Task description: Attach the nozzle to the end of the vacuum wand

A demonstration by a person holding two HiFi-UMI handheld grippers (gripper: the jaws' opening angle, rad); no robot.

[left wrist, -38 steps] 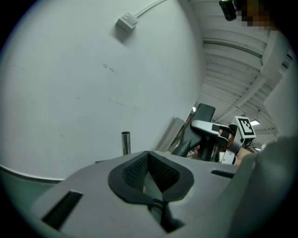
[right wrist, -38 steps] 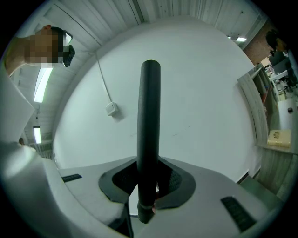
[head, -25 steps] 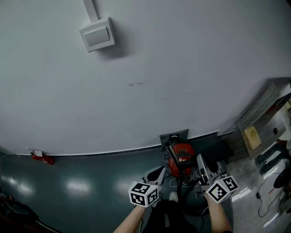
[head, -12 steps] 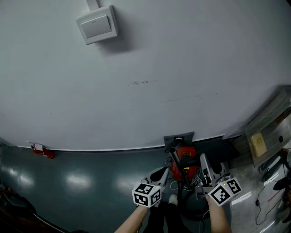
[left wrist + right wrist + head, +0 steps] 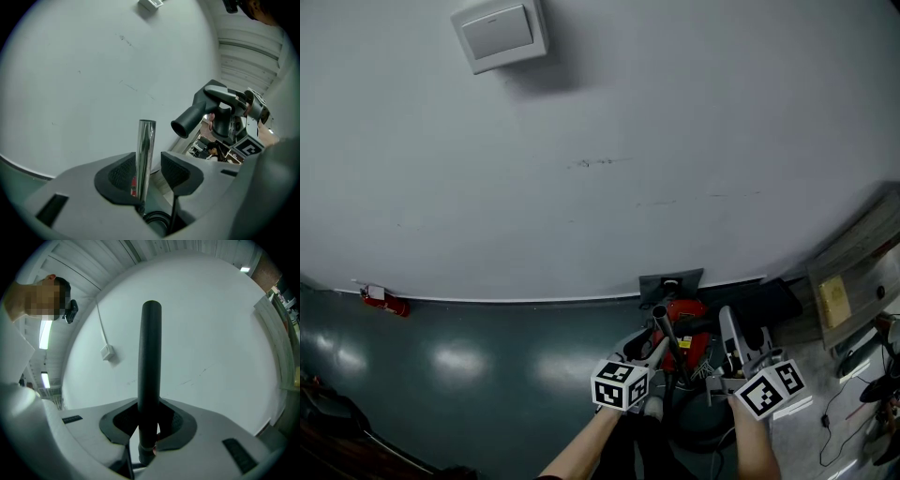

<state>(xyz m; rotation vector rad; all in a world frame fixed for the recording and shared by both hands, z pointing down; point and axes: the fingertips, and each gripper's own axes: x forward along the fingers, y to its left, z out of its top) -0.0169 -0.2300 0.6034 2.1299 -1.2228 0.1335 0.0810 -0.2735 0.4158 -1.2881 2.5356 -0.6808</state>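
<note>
Left gripper (image 5: 149, 172): jaws spread, having just been opening. The wand (image 5: 146, 140) stands between them, close against the left pad and clear of the right, so it is judged not clamped. Right gripper (image 5: 151, 420): jaws pinched on the nozzle (image 5: 151, 357), both pads bearing on its dark stem. Key relation, taken from the left gripper view: the wand stands upright with its cut end uppermost and bare. The nozzle lies to the right of that end and slightly higher, near but apart. The nozzle's long axis is tilted, with its round mouth facing down and left toward the wand end. The right hand carries the nozzle, so the mating is judged to fall to that hand, and the two axes must be brought into line before the mouth can slide over. The wand is a bright chromed tube, smooth and likely slippery. The nozzle is matt black with a thick-walled round opening. A plain pale wall (image 5: 93, 70) stands behind, and the head view shows a red vacuum (image 5: 682, 314) below.
</note>
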